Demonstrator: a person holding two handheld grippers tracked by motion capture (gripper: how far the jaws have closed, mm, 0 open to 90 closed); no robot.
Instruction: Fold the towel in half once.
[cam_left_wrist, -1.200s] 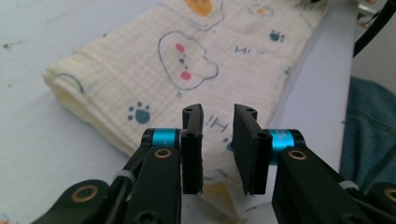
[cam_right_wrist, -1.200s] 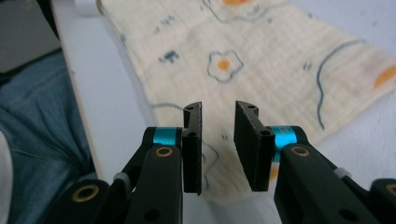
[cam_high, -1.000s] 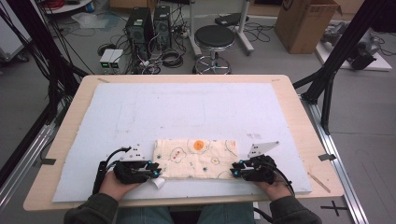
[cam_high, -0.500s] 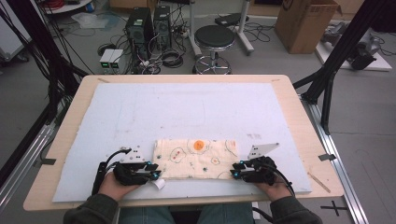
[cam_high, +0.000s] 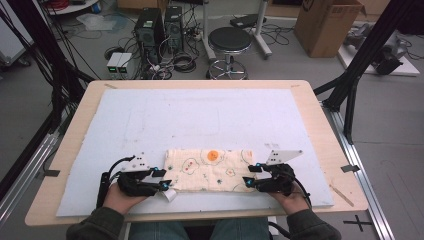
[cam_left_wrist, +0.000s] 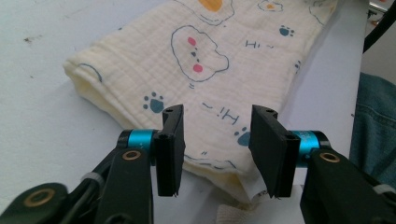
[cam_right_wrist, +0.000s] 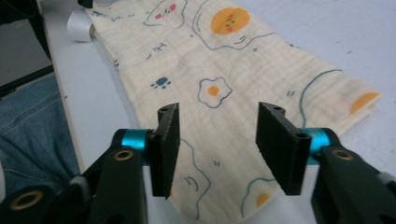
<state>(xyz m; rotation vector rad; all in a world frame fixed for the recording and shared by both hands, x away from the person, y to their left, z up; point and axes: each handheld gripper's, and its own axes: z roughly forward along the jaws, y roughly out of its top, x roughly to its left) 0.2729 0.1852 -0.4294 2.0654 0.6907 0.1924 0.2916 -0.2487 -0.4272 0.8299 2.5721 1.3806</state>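
cloth (cam_high: 209, 170) folded on white mat (cam_high: 200, 115) | both grippers just released, jaws opening | stool (cam_high: 229, 40) behind

Cloth (cam_left_wrist: 205, 88) — printed "Hi" twice, in blue, between the paw prints

The white mat (cam_high: 200, 115) on the worktop (cam_high: 320, 115) lies bare across its whole far half and both sides — a hand could sweep there freely. The one thing in the way is the folded printed cloth (cam_high: 210, 170), flat and low near the person's edge, between the left gripper (cam_high: 162, 180) and the right gripper (cam_high: 249, 176), whose jaws have just been opening and stand apart over its ends. A small white tag or roll (cam_high: 170, 195) — hard to tell which — sits just beside the cloth's near-left corner. Beyond the worktop, a black frame post (cam_high: 350, 100) flanks the right edge.
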